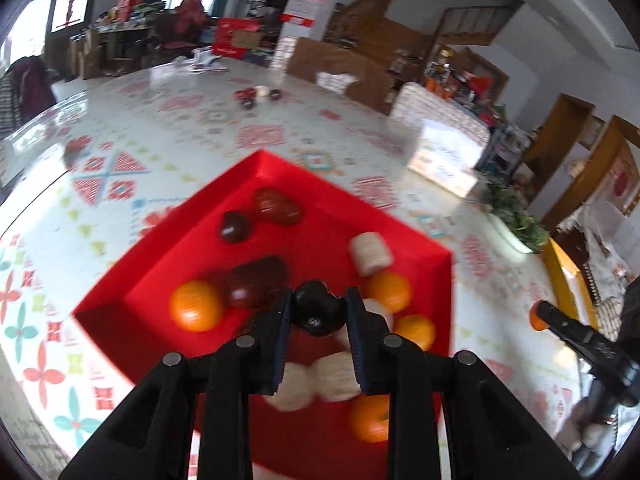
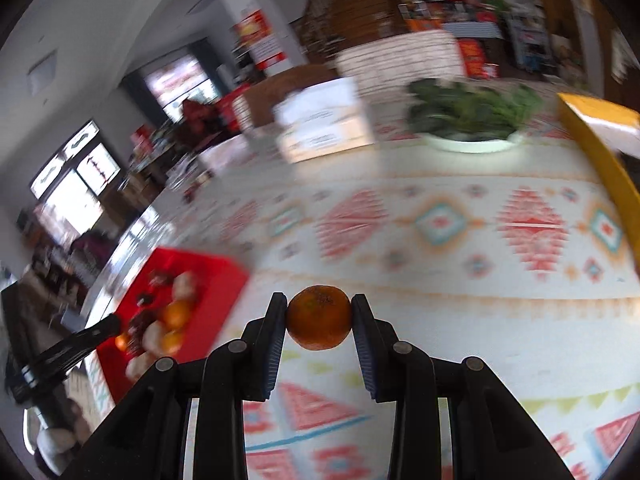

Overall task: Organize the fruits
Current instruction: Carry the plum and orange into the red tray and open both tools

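Now left gripper point(image 1: 319, 314) jaws clamp a dark fruit point(image 1: 318, 307), right gripper point(image 2: 319, 317) jaws an orange point(image 2: 319, 317).

In the left wrist view, the tray point(image 1: 168, 280) is cut off at the bottom edge, and the pale pieces point(image 1: 320, 376) and one orange point(image 1: 370, 418) are partly hidden behind the left hand-held gripper point(image 1: 319, 312). The small fruits point(image 1: 256, 96) far off on the bench point(image 1: 168, 136) are too small and blurred to be told apart. In the right wrist view, the tray's contents point(image 2: 168, 320) are smeared by blur, and the yellow box point(image 2: 600, 140) is cut by the picture's edge.
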### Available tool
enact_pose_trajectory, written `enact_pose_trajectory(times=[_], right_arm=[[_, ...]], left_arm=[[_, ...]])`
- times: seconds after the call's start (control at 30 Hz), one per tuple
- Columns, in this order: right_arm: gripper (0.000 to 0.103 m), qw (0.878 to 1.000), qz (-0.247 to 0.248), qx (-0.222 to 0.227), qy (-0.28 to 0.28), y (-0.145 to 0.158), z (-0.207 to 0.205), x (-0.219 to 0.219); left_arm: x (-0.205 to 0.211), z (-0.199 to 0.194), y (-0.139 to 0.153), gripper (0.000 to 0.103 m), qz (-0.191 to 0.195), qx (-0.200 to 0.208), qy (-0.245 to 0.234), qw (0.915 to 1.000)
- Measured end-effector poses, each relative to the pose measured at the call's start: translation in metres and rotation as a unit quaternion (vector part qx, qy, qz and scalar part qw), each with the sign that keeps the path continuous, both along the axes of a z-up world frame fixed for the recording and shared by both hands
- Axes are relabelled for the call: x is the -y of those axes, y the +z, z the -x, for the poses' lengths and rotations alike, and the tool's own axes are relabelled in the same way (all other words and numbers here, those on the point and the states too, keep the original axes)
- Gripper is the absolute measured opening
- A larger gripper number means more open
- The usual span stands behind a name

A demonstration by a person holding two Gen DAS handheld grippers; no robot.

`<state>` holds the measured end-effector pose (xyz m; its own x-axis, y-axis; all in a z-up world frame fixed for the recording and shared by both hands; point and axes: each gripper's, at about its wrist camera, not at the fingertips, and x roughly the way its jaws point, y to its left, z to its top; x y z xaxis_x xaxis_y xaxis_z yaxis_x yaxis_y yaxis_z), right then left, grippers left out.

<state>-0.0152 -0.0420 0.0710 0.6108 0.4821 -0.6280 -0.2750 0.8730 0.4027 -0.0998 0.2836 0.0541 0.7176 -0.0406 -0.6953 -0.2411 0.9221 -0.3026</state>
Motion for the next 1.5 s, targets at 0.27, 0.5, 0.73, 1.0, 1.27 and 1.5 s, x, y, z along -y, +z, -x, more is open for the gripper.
enact_pose_trajectory(times=[0.27, 0.5, 0.73, 1.0, 1.27, 1.5], right_arm=[[0.036, 0.995, 0.028, -0.006, 0.1, 0.006, 0.016, -0.113], [0.036, 0.988, 0.054, -0.02, 0.143, -0.002, 0.008, -0.19], [0.037, 0.984, 0.086, -0.021, 0.153, -0.009, -0.007, -0.232], [0.041, 0.989, 0.074, -0.004, 0.128, 0.005, -0.004, -0.222], [0.044, 0.995, 0.044, 0.018, 0.086, 0.02, 0.023, -0.171], [0.048, 0.997, 0.041, 0.032, 0.05, 0.02, 0.05, -0.128]], left_arm=[[-0.032, 0.02, -0.011, 0.026, 0.01, 0.001, 0.021, 0.9997], [-0.055, 0.035, -0.005, 0.05, 0.034, 0.025, 0.03, 0.9987], [-0.067, 0.043, 0.002, 0.061, 0.029, 0.04, 0.036, 0.9981], [-0.07, 0.045, 0.003, 0.062, 0.031, 0.044, 0.034, 0.998], [-0.032, 0.05, 0.023, 0.066, -0.053, 0.057, 0.037, 0.9963], [0.034, 0.064, 0.049, 0.1, -0.201, 0.089, 0.074, 0.9727]])
